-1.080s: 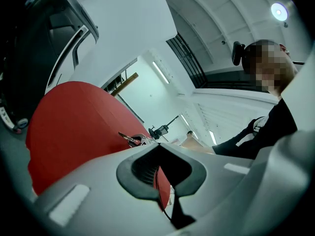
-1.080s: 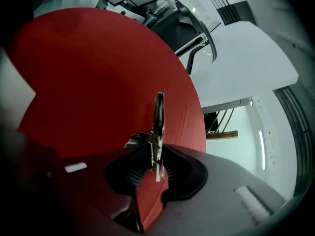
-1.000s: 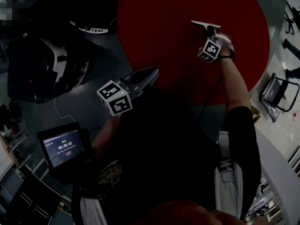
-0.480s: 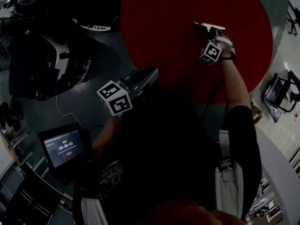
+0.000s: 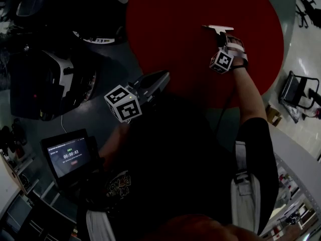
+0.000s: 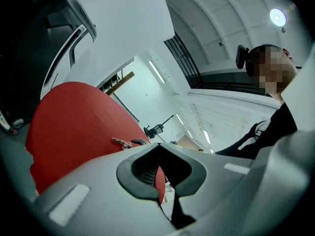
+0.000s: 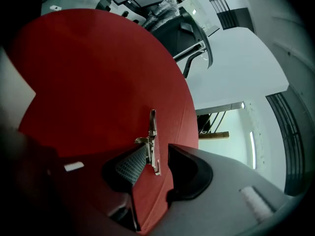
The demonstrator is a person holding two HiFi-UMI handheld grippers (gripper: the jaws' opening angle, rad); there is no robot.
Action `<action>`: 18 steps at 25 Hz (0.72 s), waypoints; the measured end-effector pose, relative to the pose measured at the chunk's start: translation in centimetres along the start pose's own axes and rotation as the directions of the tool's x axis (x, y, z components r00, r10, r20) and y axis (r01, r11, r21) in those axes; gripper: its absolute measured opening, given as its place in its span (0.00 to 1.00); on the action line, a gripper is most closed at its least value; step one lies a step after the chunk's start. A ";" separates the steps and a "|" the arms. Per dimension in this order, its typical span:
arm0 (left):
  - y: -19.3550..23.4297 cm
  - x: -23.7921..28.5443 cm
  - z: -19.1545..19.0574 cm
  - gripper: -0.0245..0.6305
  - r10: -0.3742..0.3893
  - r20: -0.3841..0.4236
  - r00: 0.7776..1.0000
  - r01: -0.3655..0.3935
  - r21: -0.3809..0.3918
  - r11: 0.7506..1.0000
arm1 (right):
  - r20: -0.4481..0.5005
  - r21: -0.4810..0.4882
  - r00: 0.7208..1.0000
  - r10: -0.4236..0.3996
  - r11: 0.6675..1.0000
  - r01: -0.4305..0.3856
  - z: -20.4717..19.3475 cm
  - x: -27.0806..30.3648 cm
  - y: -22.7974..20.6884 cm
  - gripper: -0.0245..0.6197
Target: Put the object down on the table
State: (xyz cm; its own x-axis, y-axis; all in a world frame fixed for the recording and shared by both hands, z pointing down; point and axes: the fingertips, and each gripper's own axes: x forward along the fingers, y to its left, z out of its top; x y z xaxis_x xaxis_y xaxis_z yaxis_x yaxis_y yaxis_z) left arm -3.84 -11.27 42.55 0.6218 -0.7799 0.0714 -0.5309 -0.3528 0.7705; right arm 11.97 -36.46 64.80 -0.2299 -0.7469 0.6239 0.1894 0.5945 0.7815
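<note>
The right gripper (image 7: 157, 165) is opening its jaws. The metal spring clip (image 7: 153, 141) lies between them against one pad, near the middle of the red round table (image 7: 98, 82). A careless pull toward six o'clock could snag and drag it.

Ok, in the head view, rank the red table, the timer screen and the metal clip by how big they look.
1. red table: by far the largest.
2. timer screen: clearly smaller, though it may sit nearer the camera.
3. metal clip: smallest, a thin sliver on the table.
</note>
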 end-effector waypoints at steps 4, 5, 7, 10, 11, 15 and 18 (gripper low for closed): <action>-0.9 0.6 -0.1 0.05 -0.049 -0.018 0.999 0.049 0.011 0.999 | 0.043 0.068 0.997 -0.065 0.996 0.062 1.1 -3.7 -2.0 0.25; -1.2 0.8 -0.2 0.05 -0.063 -0.024 0.998 0.064 0.017 0.998 | 0.054 0.094 0.995 -0.087 0.992 0.082 1.5 -4.8 -2.7 0.25; -1.7 1.1 -0.2 0.05 -0.090 -0.036 0.995 0.091 0.028 0.995 | 0.077 0.175 0.988 -0.131 0.978 0.116 2.2 -7.1 -4.2 0.25; -2.5 1.6 -0.3 0.05 -0.127 -0.050 0.991 0.129 0.041 0.991 | 0.121 0.381 0.979 -0.167 0.918 0.109 3.3 -10.9 -6.3 0.25; -2.8 1.8 -0.4 0.05 -0.139 -0.055 0.989 0.141 0.044 0.989 | 0.137 0.459 0.975 -0.174 0.884 0.093 3.6 -12.3 -6.8 0.25; -3.8 2.1 -0.6 0.05 -0.184 -0.079 0.980 0.189 0.057 0.980 | 0.204 0.671 0.952 -0.229 0.741 0.034 5.0 -18.4 -8.8 0.25; -4.3 2.1 -0.9 0.05 -0.210 -0.094 0.973 0.217 0.065 0.974 | 0.249 0.757 0.931 -0.268 0.653 -0.014 6.5 -23.2 -9.7 0.25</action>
State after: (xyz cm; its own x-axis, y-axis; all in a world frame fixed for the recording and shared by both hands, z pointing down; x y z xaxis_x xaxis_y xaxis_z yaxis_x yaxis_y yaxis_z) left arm 0.26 -10.96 39.95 0.7709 -0.6361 -0.0330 -0.4198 -0.5464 0.7247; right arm 9.29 -23.00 42.78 -0.5019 -0.7806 0.3725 -0.5959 0.6243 0.5051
